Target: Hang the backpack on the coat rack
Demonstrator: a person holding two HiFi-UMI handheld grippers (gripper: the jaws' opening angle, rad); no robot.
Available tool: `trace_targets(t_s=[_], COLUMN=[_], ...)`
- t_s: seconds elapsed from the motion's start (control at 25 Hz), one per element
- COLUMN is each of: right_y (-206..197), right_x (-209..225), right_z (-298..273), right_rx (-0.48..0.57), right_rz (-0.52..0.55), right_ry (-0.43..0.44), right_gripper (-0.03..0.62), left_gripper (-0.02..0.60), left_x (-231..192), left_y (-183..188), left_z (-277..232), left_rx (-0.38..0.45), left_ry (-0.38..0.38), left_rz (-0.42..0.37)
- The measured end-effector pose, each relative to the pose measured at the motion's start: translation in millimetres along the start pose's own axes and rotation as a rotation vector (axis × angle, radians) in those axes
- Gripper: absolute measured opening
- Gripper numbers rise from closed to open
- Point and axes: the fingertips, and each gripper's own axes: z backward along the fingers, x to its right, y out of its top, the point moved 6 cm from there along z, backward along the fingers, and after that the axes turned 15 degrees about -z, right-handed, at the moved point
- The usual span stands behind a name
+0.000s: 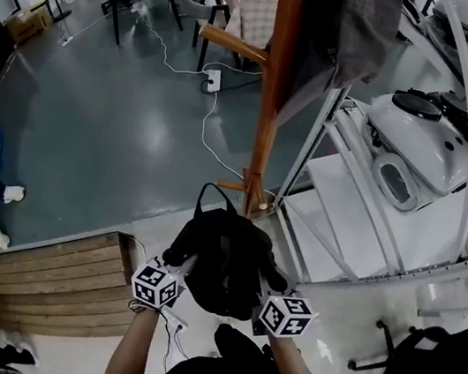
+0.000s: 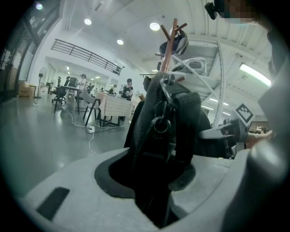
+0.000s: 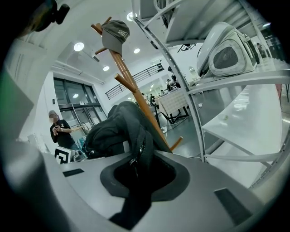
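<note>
Backpack (image 1: pixel 225 265) just short of coat rack (image 1: pixel 272 99), open floor (image 1: pixel 107 141) leftward.

We held a black backpack (image 1: pixel 225 261), bunched and sagging, gripped on one side by our left claw (image 1: pixel 180 260) and on the other by our right claw (image 1: pixel 272 278). The wooden coat rack (image 1: pixel 272 99) stood upright just beyond both claws.

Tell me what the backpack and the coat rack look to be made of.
The backpack looks like black woven fabric, probably nylon or polyester, with a matte finish. It sags and creases softly, and a zip runs along it. The coat rack looks like orange-brown wood with a smooth, slightly shiny finish, likely varnished. Angled pegs branch from its pole.
</note>
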Motion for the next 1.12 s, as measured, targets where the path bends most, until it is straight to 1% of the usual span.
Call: trace_targets(t_s=[0.44, 0.92, 1.12], right_y=[7.6, 6.3, 3.8], right_x=[11.8, 39.1, 47.6], right_z=[-24.4, -33.2, -37.3], right_rx=[-0.014, -0.023, -0.032], right_rz=[-0.004, -0.031, -0.029], right_ry=[-0.021, -0.071, -0.088], right_gripper=[0.046, 0.046, 0.046], left_gripper=[0.141, 0.143, 0.144], left_x=[-18.5, -19.6, -19.7], left_y=[-8.6, -22.4, -30.9], left_z=[-32.4, -73.2, -83.7], left_rx=[-0.017, -0.058, -0.073], left_ry=[-0.020, -0.070, -0.075], left_rz=[0.036, 0.054, 0.073])
